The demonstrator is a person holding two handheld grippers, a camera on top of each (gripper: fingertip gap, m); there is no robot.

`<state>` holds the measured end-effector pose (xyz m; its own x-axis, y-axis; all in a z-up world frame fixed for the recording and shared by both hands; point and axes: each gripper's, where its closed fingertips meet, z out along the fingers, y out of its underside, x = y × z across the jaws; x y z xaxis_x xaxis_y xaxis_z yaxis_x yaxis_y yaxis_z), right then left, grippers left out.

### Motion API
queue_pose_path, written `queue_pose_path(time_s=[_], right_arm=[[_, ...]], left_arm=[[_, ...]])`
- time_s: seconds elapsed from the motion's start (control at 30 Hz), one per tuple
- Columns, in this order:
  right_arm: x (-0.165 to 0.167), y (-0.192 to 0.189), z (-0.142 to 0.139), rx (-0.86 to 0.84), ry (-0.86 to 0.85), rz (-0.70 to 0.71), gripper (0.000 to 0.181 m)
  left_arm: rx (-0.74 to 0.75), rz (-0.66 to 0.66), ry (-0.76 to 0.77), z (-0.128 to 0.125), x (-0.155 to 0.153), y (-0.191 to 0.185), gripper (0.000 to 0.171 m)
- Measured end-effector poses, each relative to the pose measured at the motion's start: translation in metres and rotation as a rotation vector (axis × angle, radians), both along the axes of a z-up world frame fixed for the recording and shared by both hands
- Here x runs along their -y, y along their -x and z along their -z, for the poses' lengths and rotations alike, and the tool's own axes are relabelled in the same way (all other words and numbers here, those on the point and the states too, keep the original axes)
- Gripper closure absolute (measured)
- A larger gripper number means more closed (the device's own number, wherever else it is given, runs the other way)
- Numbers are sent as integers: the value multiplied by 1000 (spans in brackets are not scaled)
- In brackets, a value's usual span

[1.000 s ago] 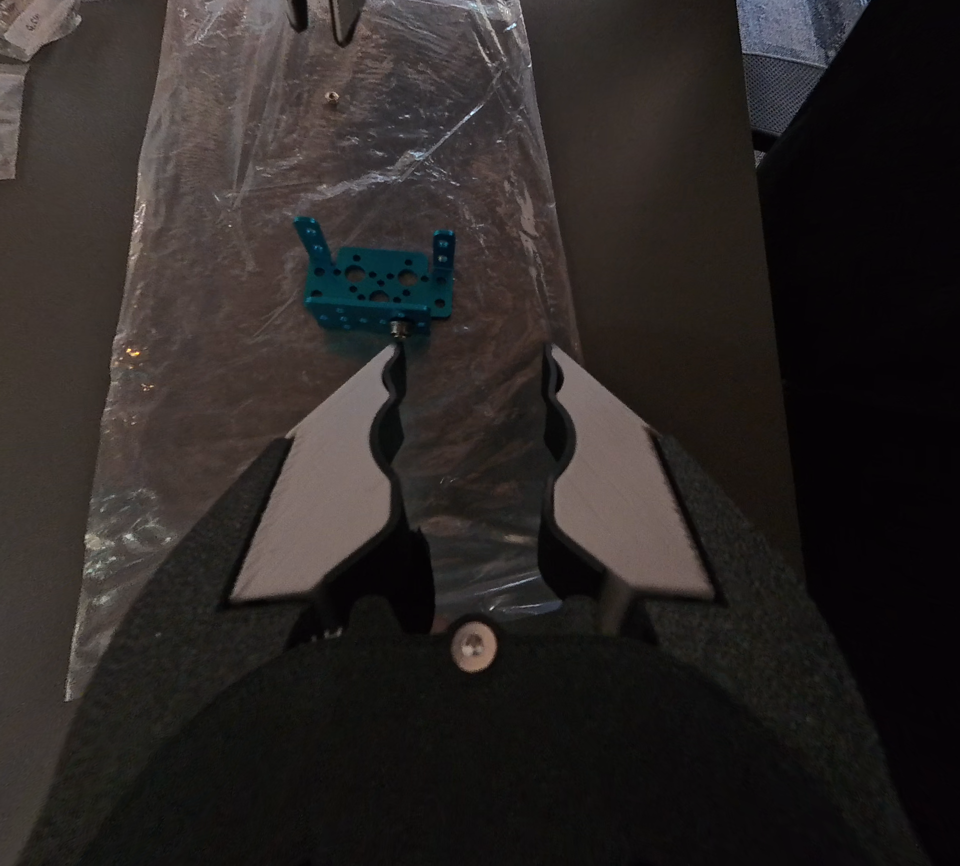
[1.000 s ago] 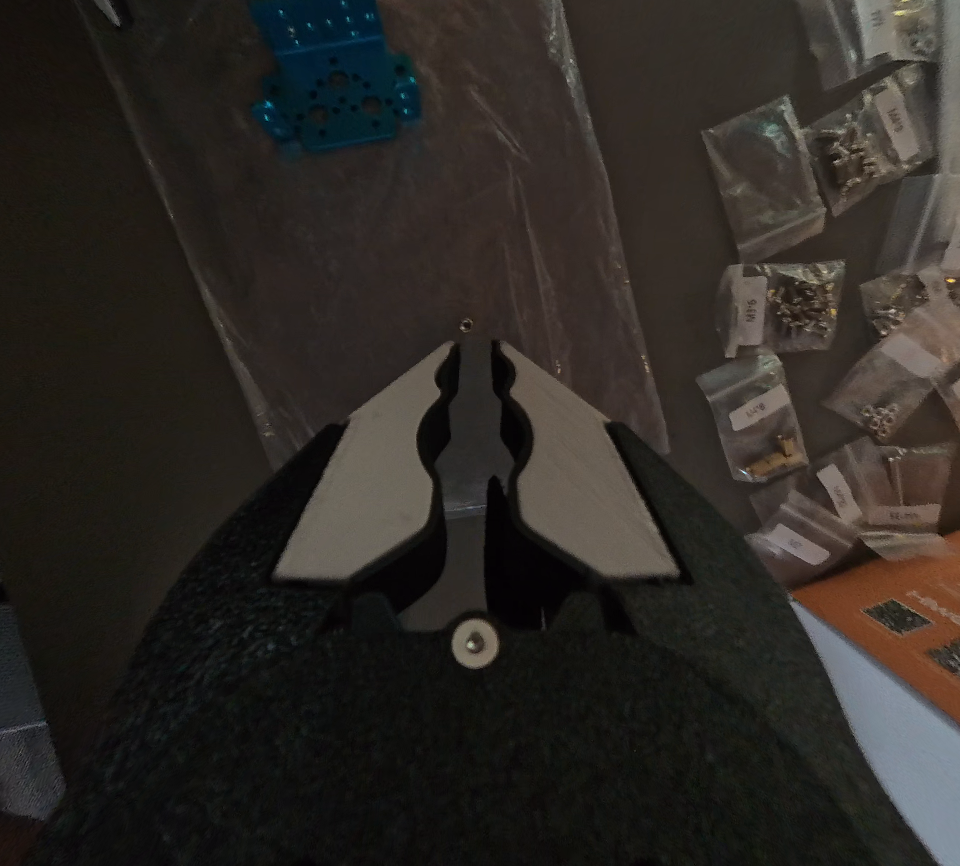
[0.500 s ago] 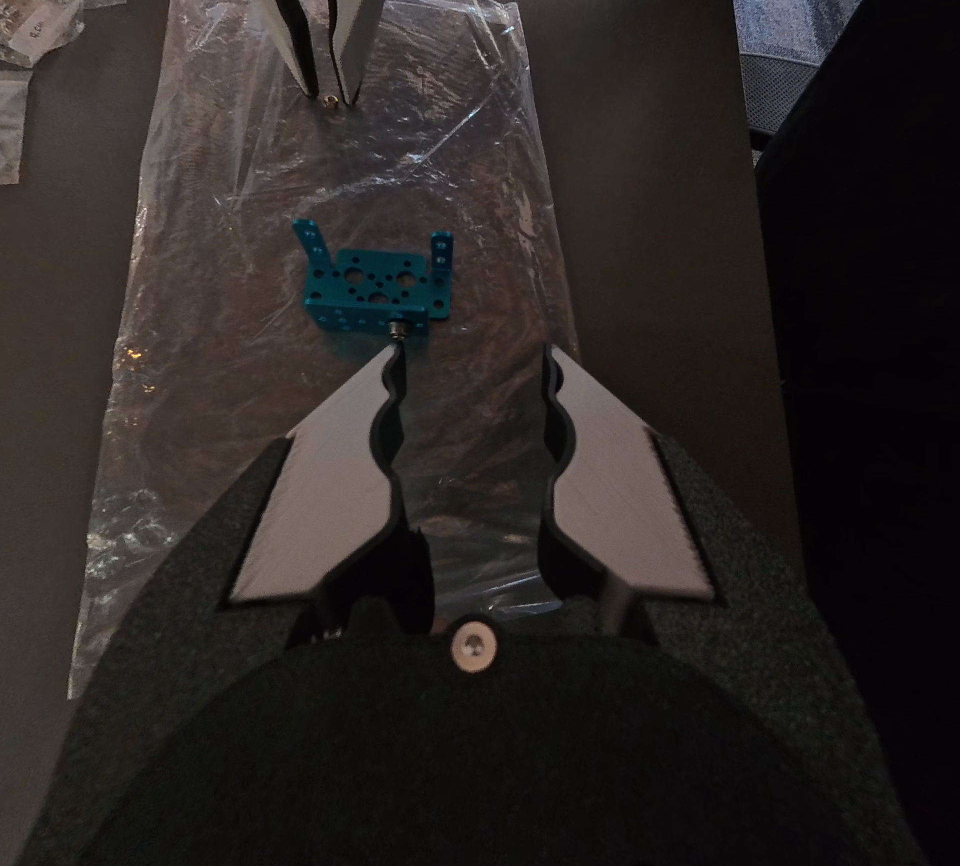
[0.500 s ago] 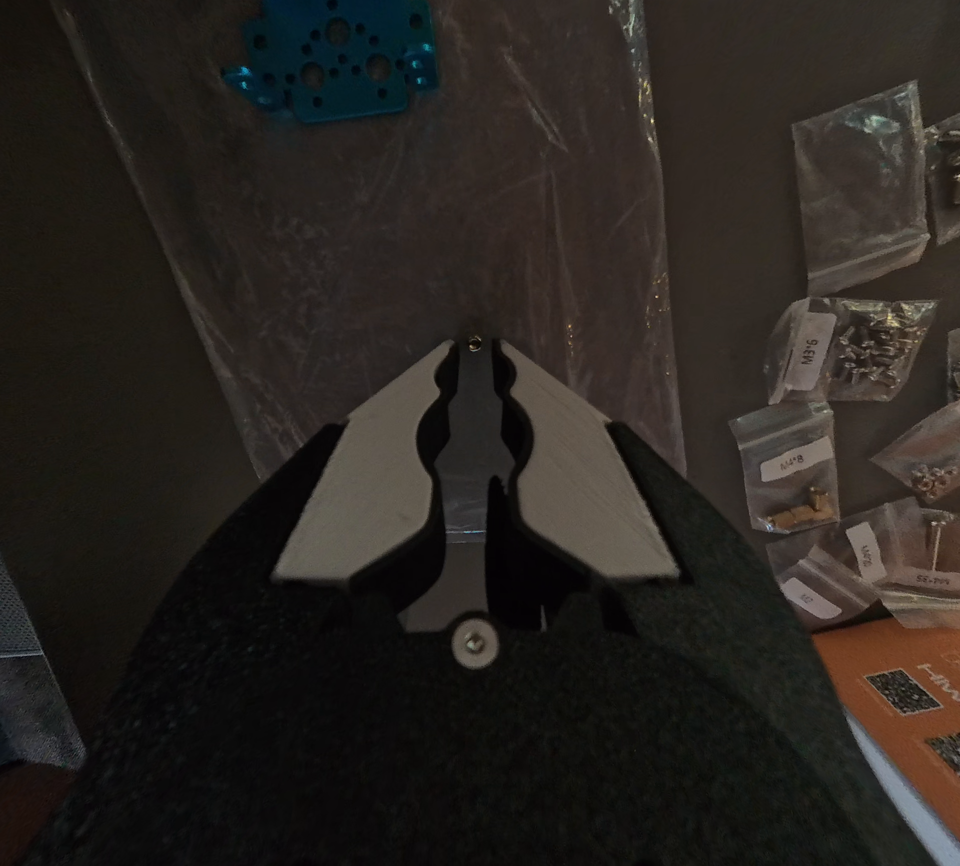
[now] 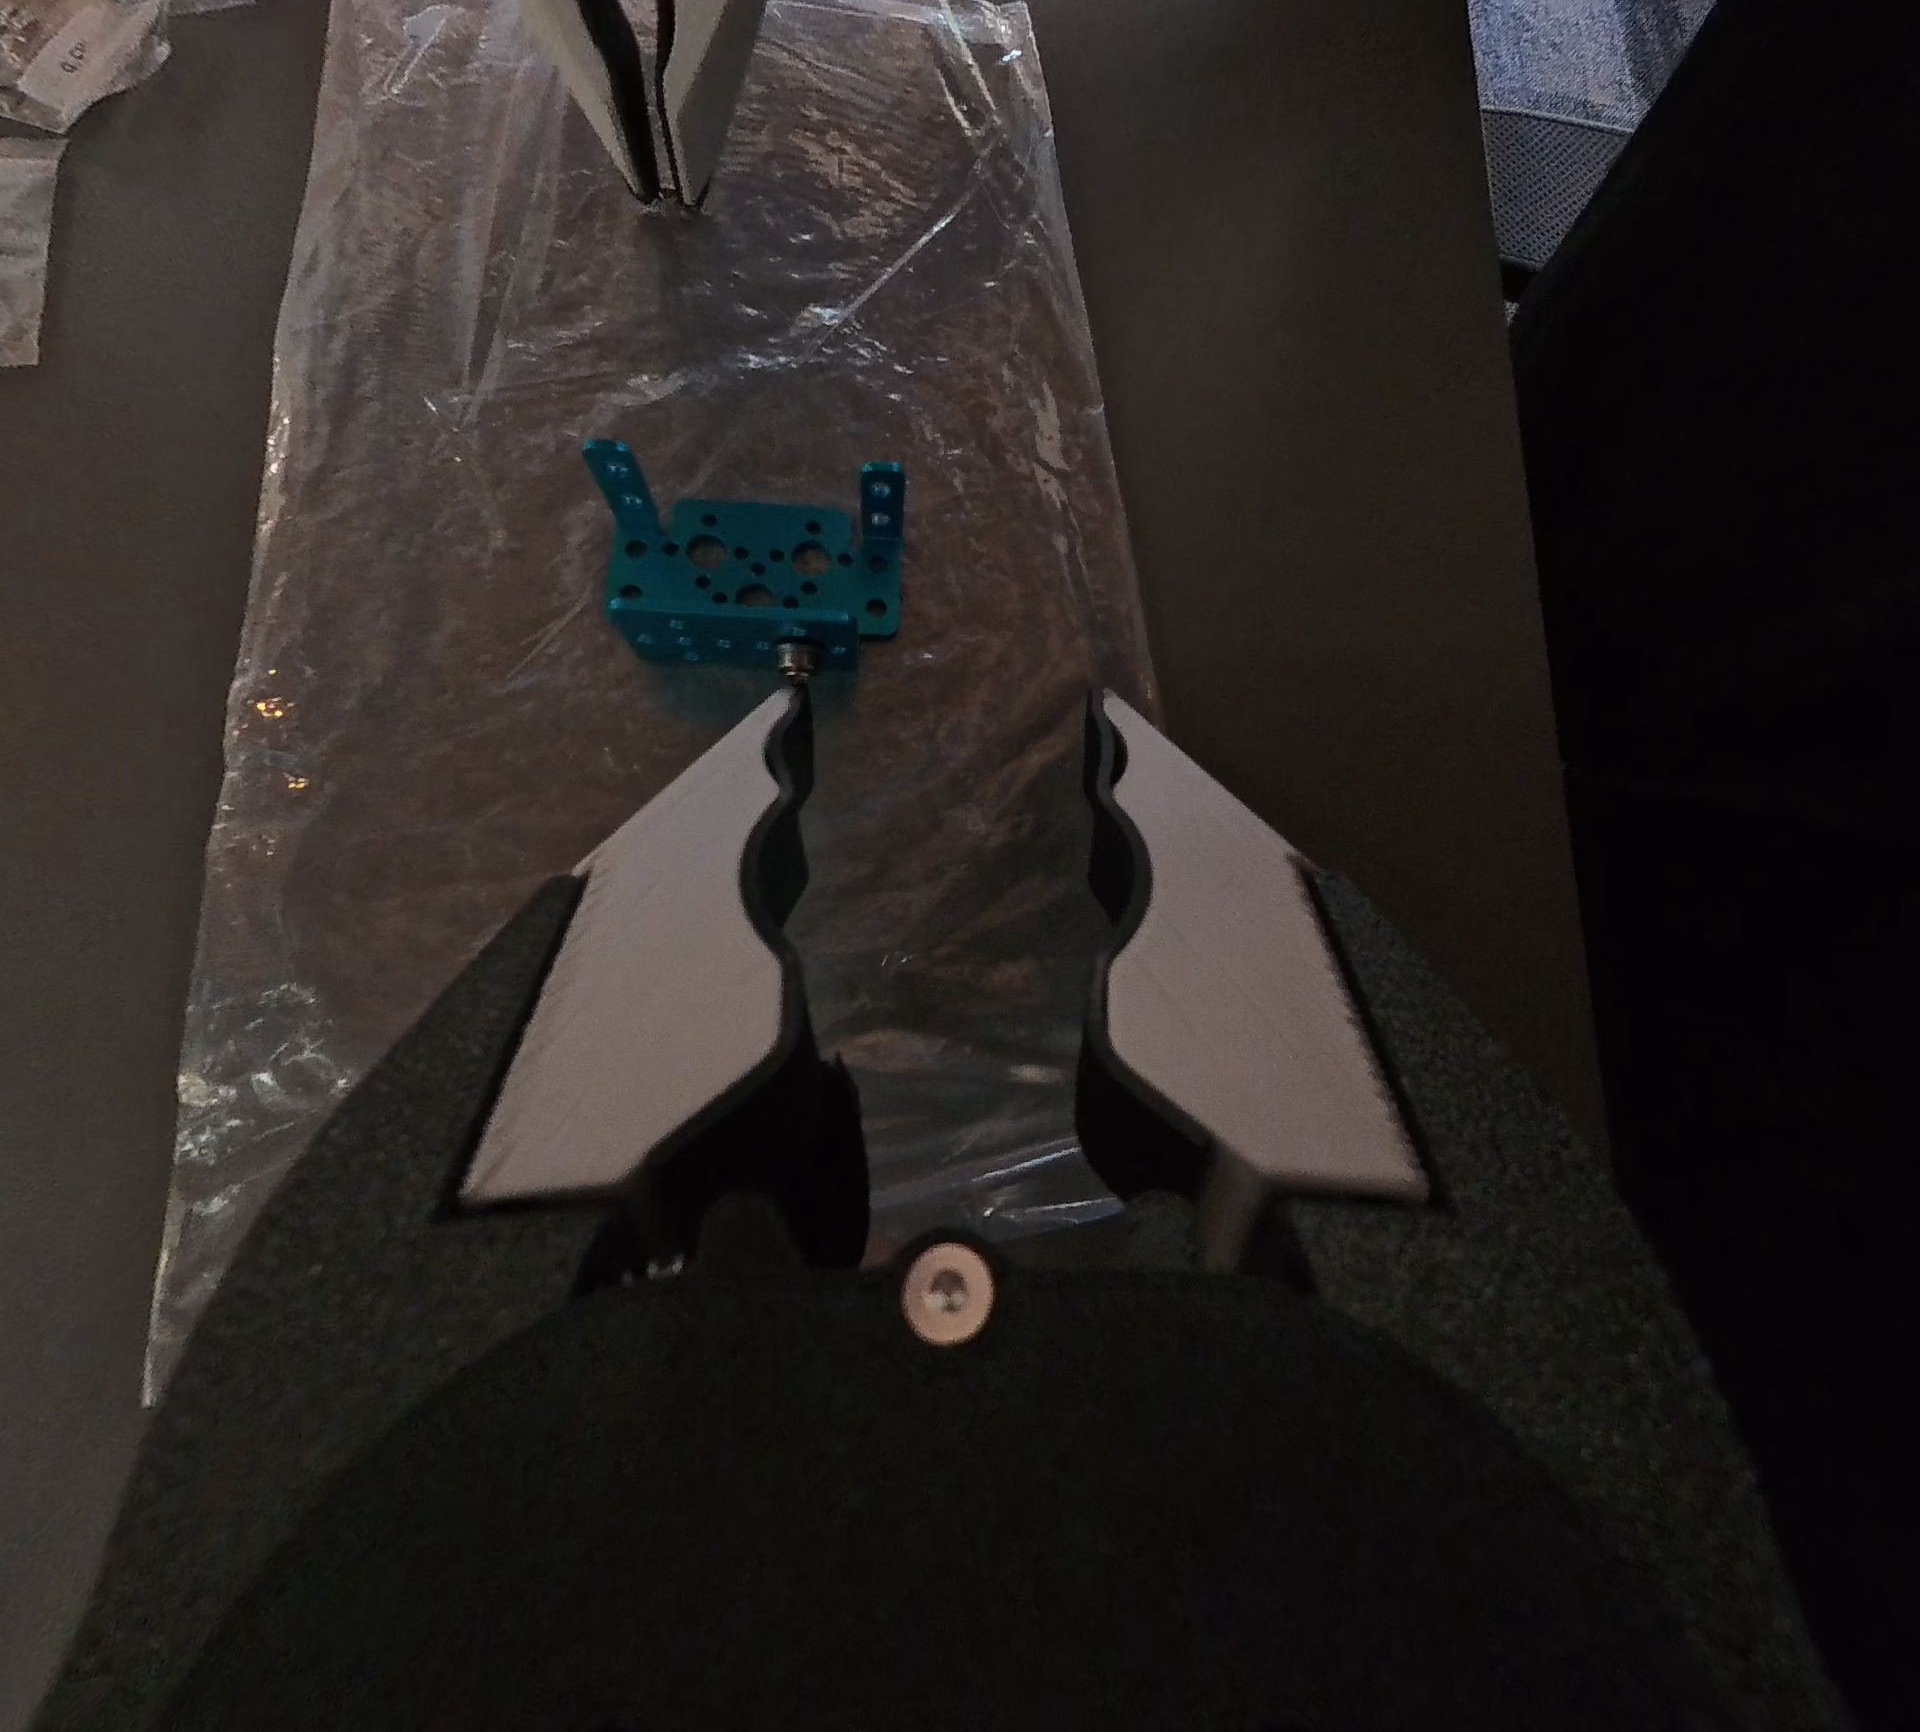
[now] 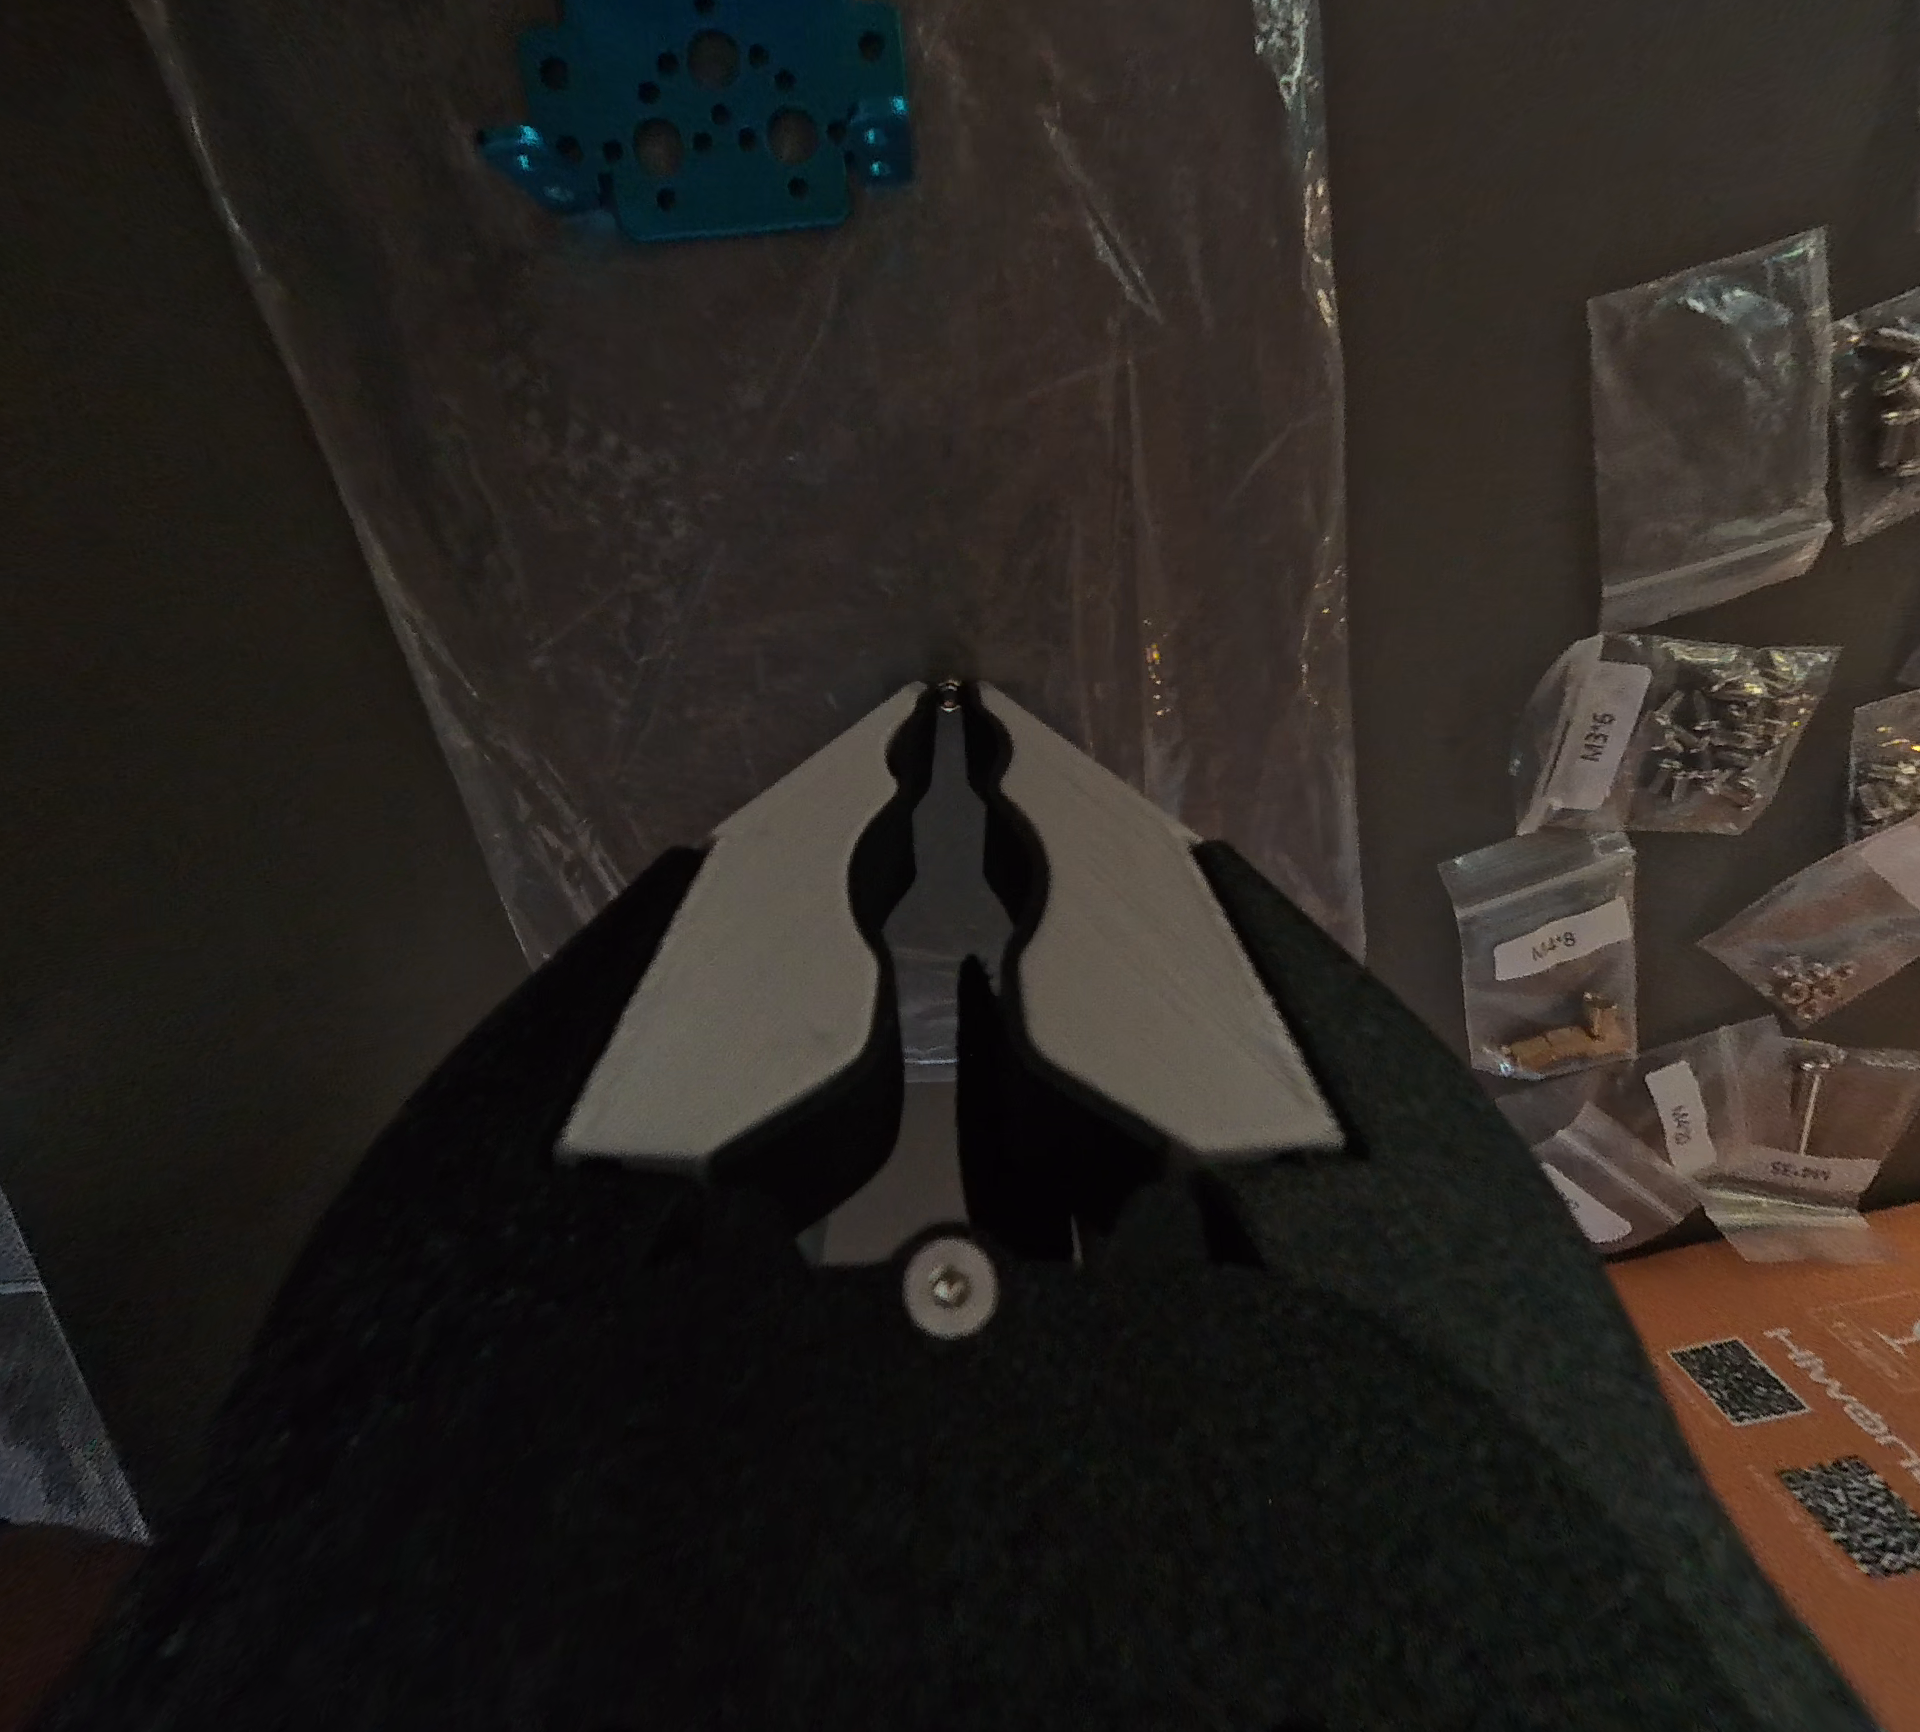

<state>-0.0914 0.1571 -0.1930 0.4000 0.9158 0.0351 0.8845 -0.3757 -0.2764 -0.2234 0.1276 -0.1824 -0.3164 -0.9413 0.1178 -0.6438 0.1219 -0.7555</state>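
Right gripper: now down on the plastic sheet, fingertips closed onto a tiny metal nut (previously lying loose ahead of them). Left gripper: jaws spread, empty, unmoved, near blue bracket.

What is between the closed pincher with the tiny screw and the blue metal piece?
Only bare clear plastic sheet lies between the right gripper and the blue bracket, as the right wrist view shows.

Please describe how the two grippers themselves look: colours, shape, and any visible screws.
Both the left gripper and the right gripper have pale grey, pointed triangular fingers with wavy black inner edges, a rough black housing, and one silver hex screw at the centre.
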Motion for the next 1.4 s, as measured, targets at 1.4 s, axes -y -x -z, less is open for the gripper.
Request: queue_pose_path(time_s=[1.4], right_arm=[[1,120,-12,-576,-33,-119,178]], left_arm=[[-10,4,-29,3,3,-3,119]])
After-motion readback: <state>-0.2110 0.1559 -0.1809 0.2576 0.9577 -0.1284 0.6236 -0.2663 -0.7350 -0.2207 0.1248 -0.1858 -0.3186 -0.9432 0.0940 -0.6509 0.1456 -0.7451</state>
